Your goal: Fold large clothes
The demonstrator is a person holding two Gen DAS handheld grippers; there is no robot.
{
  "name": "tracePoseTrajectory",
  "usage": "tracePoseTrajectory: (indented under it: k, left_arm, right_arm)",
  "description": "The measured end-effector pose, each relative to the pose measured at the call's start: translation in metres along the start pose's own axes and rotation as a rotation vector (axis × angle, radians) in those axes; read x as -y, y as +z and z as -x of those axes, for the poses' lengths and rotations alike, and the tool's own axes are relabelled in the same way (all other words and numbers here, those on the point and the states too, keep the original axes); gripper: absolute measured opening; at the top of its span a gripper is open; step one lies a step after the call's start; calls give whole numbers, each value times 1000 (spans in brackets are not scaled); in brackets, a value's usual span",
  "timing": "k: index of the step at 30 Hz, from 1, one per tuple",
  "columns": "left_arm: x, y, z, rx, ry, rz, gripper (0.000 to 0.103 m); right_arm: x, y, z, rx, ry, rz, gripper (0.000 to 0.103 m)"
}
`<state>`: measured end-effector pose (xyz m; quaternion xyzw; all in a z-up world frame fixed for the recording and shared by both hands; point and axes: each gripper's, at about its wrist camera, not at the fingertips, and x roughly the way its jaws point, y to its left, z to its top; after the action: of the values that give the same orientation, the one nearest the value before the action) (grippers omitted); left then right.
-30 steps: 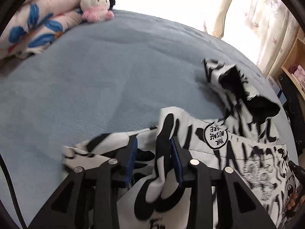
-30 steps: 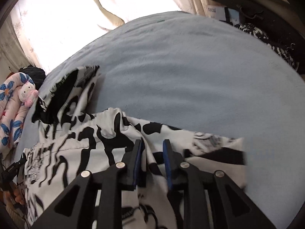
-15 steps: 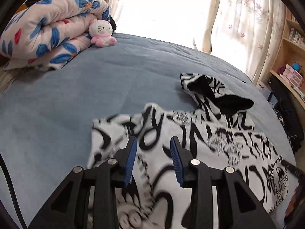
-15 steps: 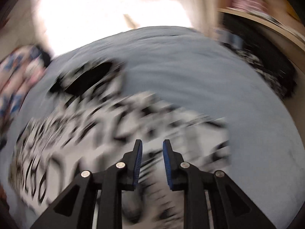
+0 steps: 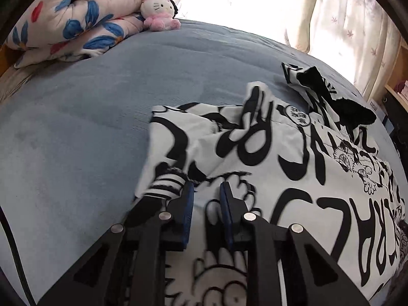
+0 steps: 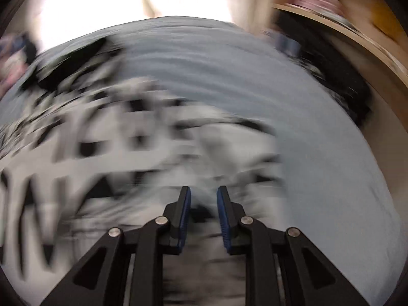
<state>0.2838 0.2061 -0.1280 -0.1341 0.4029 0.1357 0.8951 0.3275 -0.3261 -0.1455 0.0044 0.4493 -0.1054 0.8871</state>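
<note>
Hoodie [image 5: 293, 158] is lying limp and light on bed [image 5: 89, 127]; best pinched at hem corners; left gripper [image 5: 205, 199] jaws have just been narrowing, nothing gripped; right gripper [image 6: 203, 199] jaws are showing a narrow gap, closing, blurred.

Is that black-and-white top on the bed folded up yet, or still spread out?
Partly folded: the top lies mostly spread on the blue bed, with one sleeve turned in over it.

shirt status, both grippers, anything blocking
Left gripper just closing, gap left, nothing pinched, over edge of shirt. Right gripper jaws apart over shirt, view blurred. Quilt and plush toy well clear.
</note>
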Motion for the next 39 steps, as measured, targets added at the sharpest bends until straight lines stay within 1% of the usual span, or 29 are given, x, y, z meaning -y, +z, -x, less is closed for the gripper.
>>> tracePoseTrajectory:
  k: [1, 3, 5, 6, 8, 10, 12, 13, 14, 15, 16, 19, 21, 22, 23, 24, 25, 26, 27, 29, 30, 31, 32, 33, 34, 36, 37, 38, 39]
  left_arm:
    - [-2, -1, -1, -1, -7, 2, 21]
    - [-2, -2, -2, 0, -8, 4, 21]
    - [-1, -1, 0, 1, 0, 8, 21]
    - [-1, 1, 1, -3, -2, 19, 21]
    - [-2, 4, 7, -12, -1, 48, 21]
    - [1, 5, 20, -19, -3, 72, 23]
    - [8, 2, 38, -13, -21, 76, 26]
    - [14, -2, 49, -7, -37, 71, 30]
    - [20, -7, 57, -3, -50, 64, 33]
    - [28, -13, 66, -1, -68, 53, 37]
    - [41, -23, 75, -4, -99, 35, 40]
    - [77, -52, 88, -31, -181, -10, 40]
    - [99, -68, 88, -47, -210, -47, 40]
    - [110, -77, 86, -57, -221, -72, 40]
    - [120, -85, 81, -76, -216, -95, 40]
    - [125, -90, 77, -89, -199, -111, 40]
    - [129, -95, 72, -84, -174, -137, 40]
    - [129, -98, 68, -80, -157, -154, 40]
    - [127, -99, 66, -80, -140, -161, 40]
    - [116, -96, 64, -86, -117, -150, 40]
    - [107, -94, 64, -82, -109, -135, 40]
    - [94, -91, 65, -76, -102, -111, 40]
    - [85, -89, 66, -71, -92, -96, 40]
    - [74, -87, 67, -63, -74, -75, 40]
    - [66, -85, 67, -58, -55, -61, 40]
    - [47, -84, 64, -59, -10, -15, 40]
    - [37, -84, 63, -65, -27, 14, 40]
    - [29, -84, 62, -70, -67, 53, 40]
    - [24, -84, 63, -67, -86, 75, 40]
  right_arm:
    - [13, -1, -1, -12, 27, -26, 0]
    - [20, -3, 1, -18, 57, -35, 0]
    - [15, -3, 6, -15, 33, -11, 0]
    - [12, -1, 10, -20, 38, -22, 3]
    - [7, -2, 19, -32, 92, -65, 3]
    - [-4, -5, 34, -39, 179, -113, 3]
    - [-26, -11, 55, -24, 250, -103, 3]
    - [-37, -14, 64, -15, 282, -88, 5]
    - [-53, -20, 76, -7, 323, -63, 5]
    - [-71, -26, 86, -2, 366, -38, 8]
    - [-88, -33, 95, -2, 412, -10, 10]
    - [-138, -54, 116, 0, 519, 85, 11]
    - [-170, -72, 128, 7, 578, 159, 11]
    - [-180, -78, 130, 11, 587, 185, 11]
    - [-191, -84, 129, 10, 579, 210, 11]
    - [-194, -87, 126, 7, 566, 219, 11]
    - [-196, -91, 120, -5, 552, 223, 11]
    - [-194, -92, 114, -20, 550, 213, 11]
    - [-186, -91, 106, -36, 549, 192, 8]
    - [-165, -89, 99, -42, 548, 144, 5]
    - [-147, -86, 96, -34, 517, 110, 2]
    - [-134, -84, 93, -22, 438, 93, 2]
    - [-116, -83, 88, -5, 316, 71, 2]
    - [-99, -85, 83, -3, 263, 43, 2]
    - [-86, -86, 77, -19, 258, 9, 2]
    - [-53, -89, 62, -73, 318, -105, 2]
    - [-45, -90, 60, -83, 349, -140, 2]
    - [-39, -90, 59, -92, 376, -167, 2]
    - [-35, -91, 58, -96, 391, -185, 2]
